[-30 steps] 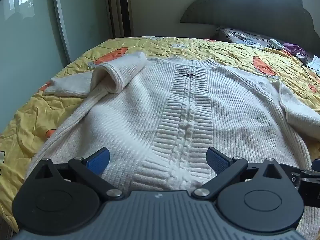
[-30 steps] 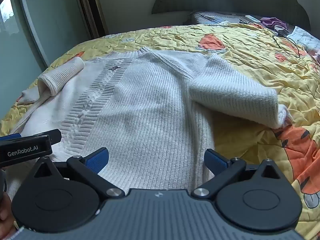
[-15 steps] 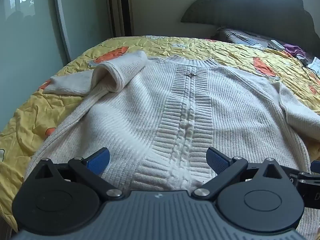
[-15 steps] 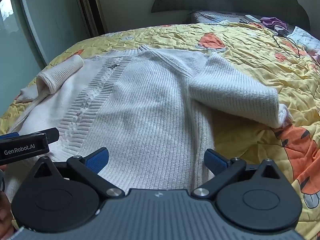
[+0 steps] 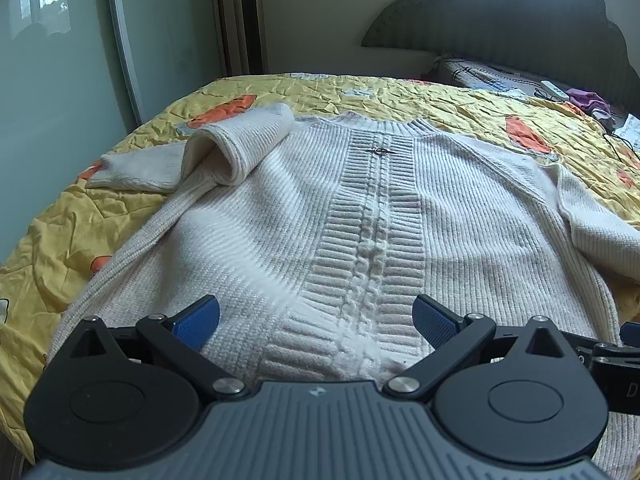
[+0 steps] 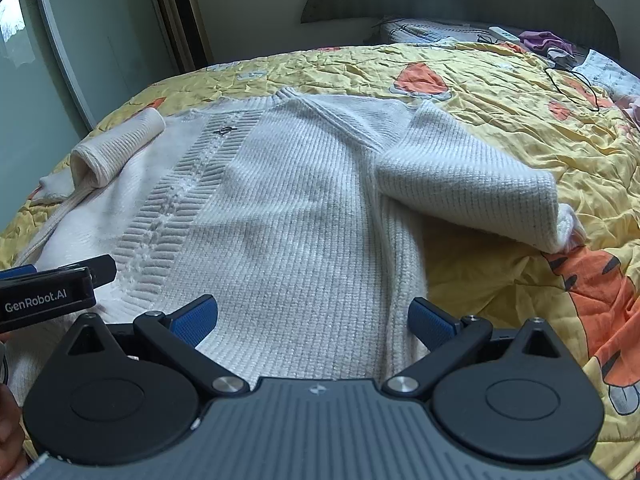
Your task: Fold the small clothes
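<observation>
Both grippers hang low over the near edge of the bed, and both are spread wide with nothing between the pads: the left gripper [image 5: 316, 320] sits over the hem at the ribbed centre panel, the right gripper [image 6: 312, 318] over the hem nearer the sweater's right side seam. Under them lies the cream knit sweater [image 5: 360, 216], front up, hem at the near edge of the yellow bedspread [image 5: 72, 232], collar [image 5: 380, 124] toward the headboard [image 5: 500, 20]. Looks like a bottom-up fold is being lined up, so the smart play is to take the hem at two matched points, well apart, pinching both layers of the thick knit, then lift level. Further out, mind the sleeves: the left sleeve [image 5: 236, 144] is doubled back onto the shoulder, while the right sleeve [image 6: 472, 184] splays off over the bedspread toward the right edge. I'd tuck that in first. Far corner: pillow [image 6: 432, 34] clutter, well apart.
</observation>
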